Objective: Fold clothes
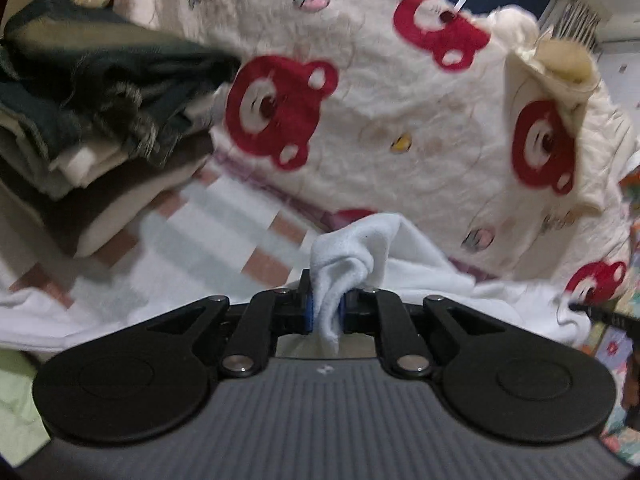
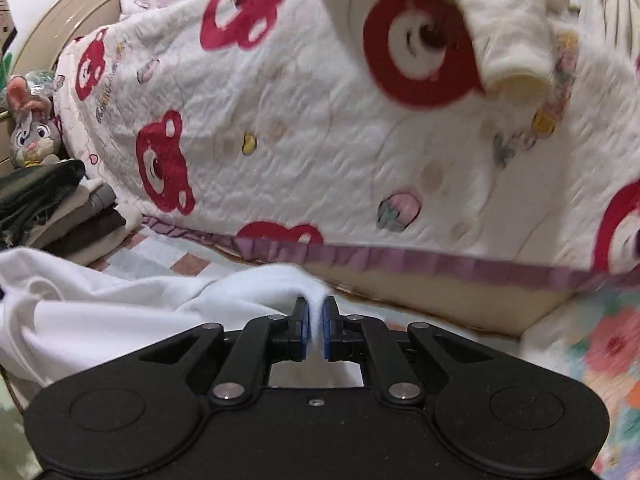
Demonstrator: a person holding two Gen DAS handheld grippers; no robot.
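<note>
A white garment (image 1: 420, 276) lies bunched on the bed, and both grippers hold it. My left gripper (image 1: 326, 304) is shut on a bunched fold of the white cloth, which sticks up between its blue pads. In the right wrist view the same white garment (image 2: 100, 312) spreads to the left, and my right gripper (image 2: 316, 318) is shut on a thin edge of it. The tip of the other gripper (image 1: 600, 316) shows at the right edge of the left wrist view.
A cream quilt with red bear faces (image 1: 380, 112) (image 2: 320, 120) covers the bed behind. A stack of folded dark and beige clothes (image 1: 80, 120) (image 2: 52, 216) sits at the left, with a plush rabbit (image 2: 32, 132) beyond it. A checked sheet (image 1: 224, 224) lies beneath.
</note>
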